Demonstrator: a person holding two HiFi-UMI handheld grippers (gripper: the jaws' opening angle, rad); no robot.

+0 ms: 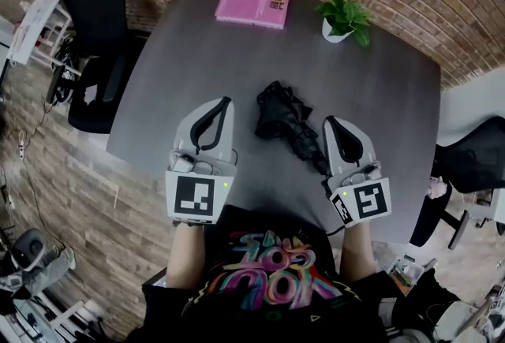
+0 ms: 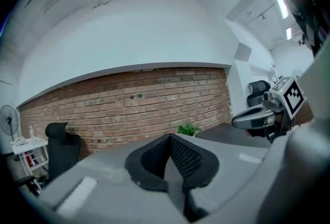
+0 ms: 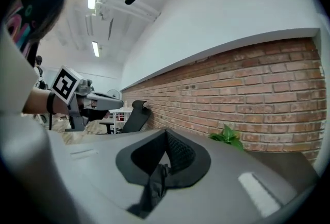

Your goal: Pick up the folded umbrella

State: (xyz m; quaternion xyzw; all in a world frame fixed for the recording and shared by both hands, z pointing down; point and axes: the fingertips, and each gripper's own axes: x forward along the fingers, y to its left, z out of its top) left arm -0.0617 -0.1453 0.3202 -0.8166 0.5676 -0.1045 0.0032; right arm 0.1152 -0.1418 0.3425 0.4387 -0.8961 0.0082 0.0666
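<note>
The folded black umbrella [image 1: 280, 117] lies crumpled near the middle of the dark grey table [image 1: 181, 57], between my two grippers. My right gripper [image 1: 329, 121] is to its right, jaws shut. In the right gripper view a black strap [image 3: 153, 187] of the umbrella is pinched between the pads and hangs down from the right gripper [image 3: 166, 134]. My left gripper [image 1: 226, 101] is level to the left of the umbrella, apart from it. The left gripper [image 2: 169, 138] has its pads together with nothing between them.
A pink book [image 1: 252, 6] lies at the table's far edge and a small potted plant [image 1: 346, 18] stands to its right. Black office chairs stand at the left [image 1: 99, 42] and right [image 1: 473, 160]. A brick wall [image 3: 268, 84] runs behind the table.
</note>
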